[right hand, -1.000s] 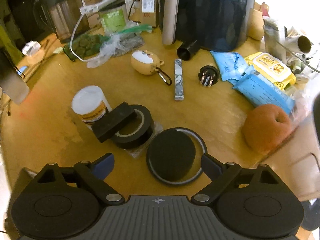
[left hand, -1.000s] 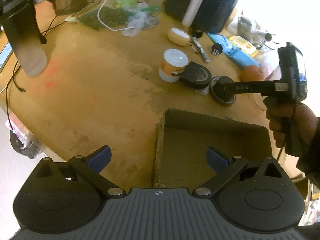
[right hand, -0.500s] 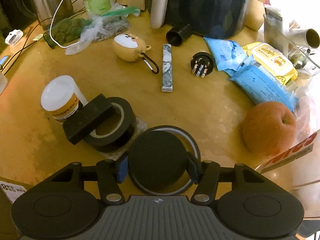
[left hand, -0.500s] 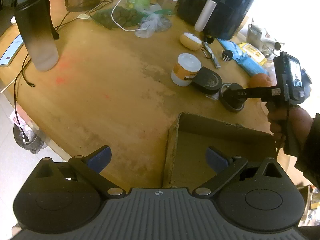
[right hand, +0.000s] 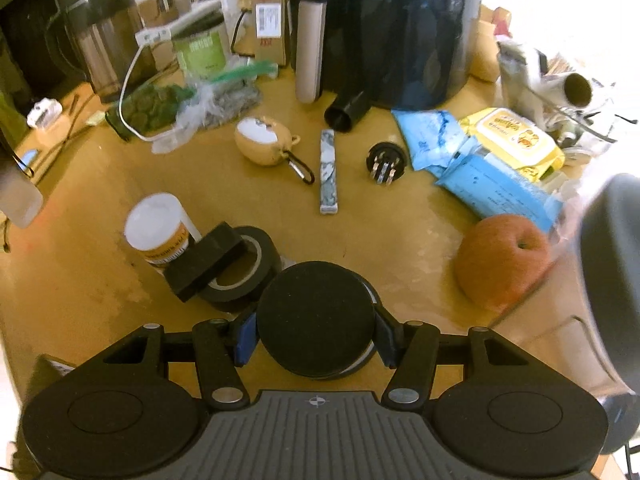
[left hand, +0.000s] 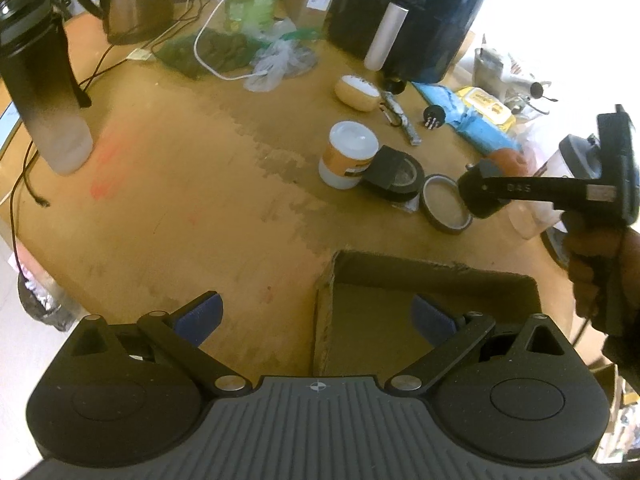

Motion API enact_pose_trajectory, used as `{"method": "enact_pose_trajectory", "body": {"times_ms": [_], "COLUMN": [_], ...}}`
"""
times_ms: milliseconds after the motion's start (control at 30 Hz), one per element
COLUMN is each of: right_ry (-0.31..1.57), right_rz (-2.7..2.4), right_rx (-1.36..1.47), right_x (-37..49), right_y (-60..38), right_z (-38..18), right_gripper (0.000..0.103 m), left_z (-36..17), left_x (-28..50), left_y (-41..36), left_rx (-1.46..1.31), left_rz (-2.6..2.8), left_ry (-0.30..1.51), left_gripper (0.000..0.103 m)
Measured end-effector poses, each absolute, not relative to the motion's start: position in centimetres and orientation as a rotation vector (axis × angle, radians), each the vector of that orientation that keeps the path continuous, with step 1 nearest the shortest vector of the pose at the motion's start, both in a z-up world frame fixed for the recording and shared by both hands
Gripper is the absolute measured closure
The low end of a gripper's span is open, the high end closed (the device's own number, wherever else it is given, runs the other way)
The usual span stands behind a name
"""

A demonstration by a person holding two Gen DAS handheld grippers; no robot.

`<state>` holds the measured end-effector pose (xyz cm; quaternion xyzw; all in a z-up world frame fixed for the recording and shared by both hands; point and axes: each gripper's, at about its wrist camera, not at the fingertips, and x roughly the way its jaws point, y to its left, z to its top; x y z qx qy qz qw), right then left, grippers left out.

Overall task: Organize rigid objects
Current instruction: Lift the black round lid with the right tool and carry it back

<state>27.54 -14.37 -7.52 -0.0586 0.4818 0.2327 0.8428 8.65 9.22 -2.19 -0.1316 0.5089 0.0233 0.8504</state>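
A round black disc (right hand: 316, 308) sits between the pads of my right gripper (right hand: 315, 337), which is shut on it and holds it just above a thin tape ring (left hand: 445, 209) on the wooden table. In the left wrist view a hand carries the right gripper (left hand: 480, 196) over that ring's right side. My left gripper (left hand: 316, 318) is open and holds nothing, hovering over the near left edge of an open cardboard box (left hand: 432, 272).
Left of the disc lie a black tape roll (right hand: 240, 276) with a black block (right hand: 204, 264) on it and a white jar (right hand: 158, 232). An apple (right hand: 504, 264), a round plug (right hand: 386, 162), a patterned stick (right hand: 329, 172) and an air fryer (right hand: 400, 20) lie beyond.
My right gripper closed on the black disc and lifted it off the tape ring, which now shows uncovered. The left gripper stayed open over the box.
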Motion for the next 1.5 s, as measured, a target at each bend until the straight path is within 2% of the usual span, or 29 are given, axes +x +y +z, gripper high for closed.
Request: {"method": "enact_pose_trajectory", "body": {"times_ms": [533, 1333, 1367, 1433, 1500], "right_ry": [0.945, 0.963, 0.966, 0.972, 0.975], "right_rz": [0.467, 0.310, 0.305, 0.295, 0.286], "right_rx": [-0.027, 0.152, 0.157, 0.167, 0.173], "right_x": [22.9, 17.6, 17.4, 17.0, 16.6], "right_y": [-18.7, -25.3, -25.4, -25.8, -26.1], "right_z": [-2.9, -2.3, -2.3, -2.4, -2.5], "right_gripper": [0.043, 0.043, 0.043, 0.043, 0.043], "left_z": [-1.3, -3.0, -3.3, -3.8, -4.5], "left_x": [11.6, 18.7, 19.2, 20.1, 21.0], "left_y": [8.4, 6.9, 6.8, 6.7, 6.5], "left_rx": [-0.185, -0.085, -0.081, -0.069, -0.058], "left_rz": [0.017, -0.019, -0.021, -0.027, -0.028], "left_ry": [1.019, 0.919, 0.917, 0.919, 0.935], "left_gripper": [0.000, 0.001, 0.003, 0.016, 0.016]}}
